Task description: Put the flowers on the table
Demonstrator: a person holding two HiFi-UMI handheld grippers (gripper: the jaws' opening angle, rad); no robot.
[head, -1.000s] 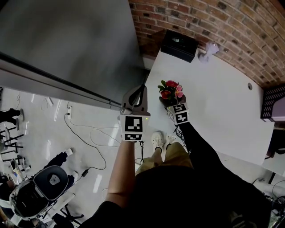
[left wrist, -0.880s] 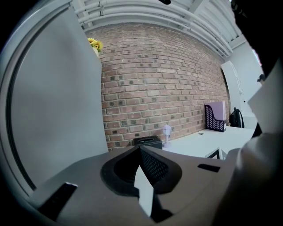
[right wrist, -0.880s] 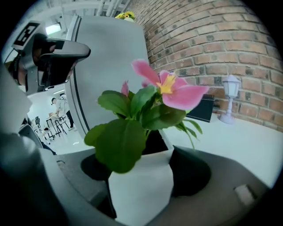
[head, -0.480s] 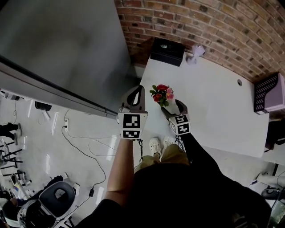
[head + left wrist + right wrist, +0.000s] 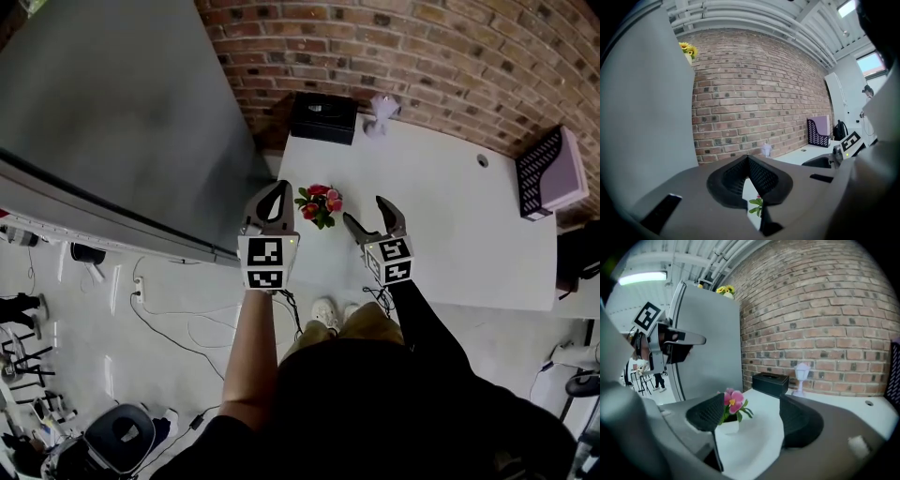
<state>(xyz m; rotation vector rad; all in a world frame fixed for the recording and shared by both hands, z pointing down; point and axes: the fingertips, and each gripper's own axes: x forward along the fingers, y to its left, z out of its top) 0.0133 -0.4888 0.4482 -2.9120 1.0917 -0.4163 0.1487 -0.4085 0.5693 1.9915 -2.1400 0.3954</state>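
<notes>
The flowers (image 5: 319,203) stand in a small white pot (image 5: 729,426) on the white worktop (image 5: 450,220), near its left edge and toward the near-left corner (neither tool touches them). The right tool (image 5: 366,212) hovers just beside them with its jaws spread wide and nothing between them. The left tool (image 5: 278,190) hangs at the worktop's left edge, its jaws closed together on nothing.
</notes>
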